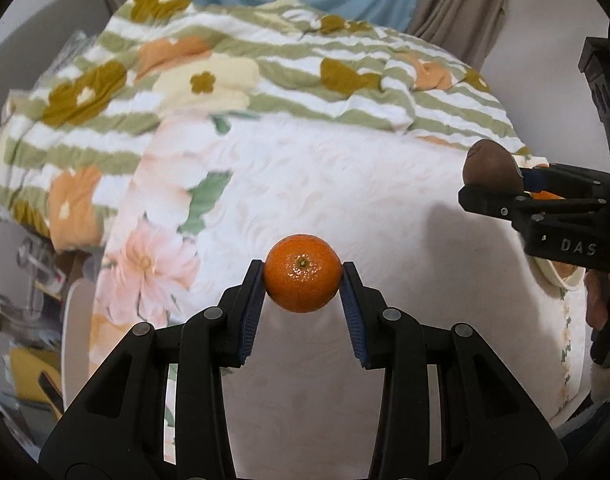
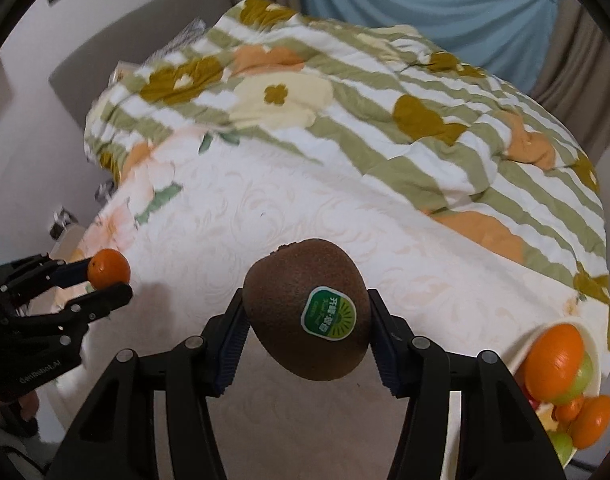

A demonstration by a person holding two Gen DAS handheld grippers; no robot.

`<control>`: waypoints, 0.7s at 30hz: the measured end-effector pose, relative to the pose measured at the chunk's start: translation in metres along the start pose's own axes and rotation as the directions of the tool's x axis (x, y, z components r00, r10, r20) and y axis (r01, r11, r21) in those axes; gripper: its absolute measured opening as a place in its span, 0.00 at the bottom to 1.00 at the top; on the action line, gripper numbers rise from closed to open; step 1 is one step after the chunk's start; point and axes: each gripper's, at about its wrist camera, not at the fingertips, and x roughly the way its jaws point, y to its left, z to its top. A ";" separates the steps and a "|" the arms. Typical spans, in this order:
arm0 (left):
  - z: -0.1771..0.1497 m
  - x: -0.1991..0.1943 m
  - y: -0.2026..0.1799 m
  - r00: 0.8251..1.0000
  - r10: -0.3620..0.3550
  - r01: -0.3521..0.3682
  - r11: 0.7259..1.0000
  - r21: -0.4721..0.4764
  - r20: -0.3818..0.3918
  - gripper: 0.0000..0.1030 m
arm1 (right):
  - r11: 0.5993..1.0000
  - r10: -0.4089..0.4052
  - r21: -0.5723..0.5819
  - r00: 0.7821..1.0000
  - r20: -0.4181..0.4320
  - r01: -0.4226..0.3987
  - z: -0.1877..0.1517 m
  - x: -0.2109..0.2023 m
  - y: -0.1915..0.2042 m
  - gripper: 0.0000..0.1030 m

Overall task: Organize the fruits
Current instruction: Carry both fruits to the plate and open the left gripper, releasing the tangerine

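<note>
Left claw [image 1: 302, 280]: clenched on a mandarin [image 1: 302, 279], blue pads pressed against both sides, stem end facing the camera, held in the air above the bed.
Right claw [image 2: 307, 322]: clenched on a kiwi [image 2: 307, 322] with a green sticker [image 2: 328, 313], also held above the bed.
Cross view: left wrist view showed the right claw with the kiwi at the right edge; right wrist view showed the left claw with the mandarin at the left edge. The two were well apart.
Bowl [image 2: 545, 338]: pale, at the lower right on the bed, holding oranges and green fruit.
Surface: bed [image 1: 345, 184] with a cream embossed cover, pink floral print at its left side.
Quilt [image 2: 345, 112]: rumpled, green-and-white stripes with orange and mustard flowers, bunched on the far part of the bed.
Room: blue curtain [image 2: 425, 4] between beige drapes behind the bed; pale walls; blurred clutter on the floor at the left.
</note>
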 end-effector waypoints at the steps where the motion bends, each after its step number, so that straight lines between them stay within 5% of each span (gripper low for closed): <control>1: 0.003 -0.005 -0.006 1.000 0.002 -0.002 1.000 0.009 0.010 0.43 | 1.000 -0.003 0.004 1.000 0.011 0.003 -0.001 -0.007 -0.004 0.50; 8: 0.016 -0.029 -0.055 0.999 -0.004 0.001 0.999 0.043 0.053 0.43 | 0.999 -0.021 0.041 0.997 0.071 0.018 -0.011 -0.059 -0.042 0.50; 21: 0.045 -0.037 -0.187 0.984 -0.148 0.128 0.975 0.179 0.100 0.43 | 0.988 -0.111 0.121 0.986 0.123 0.096 -0.045 -0.119 -0.146 0.50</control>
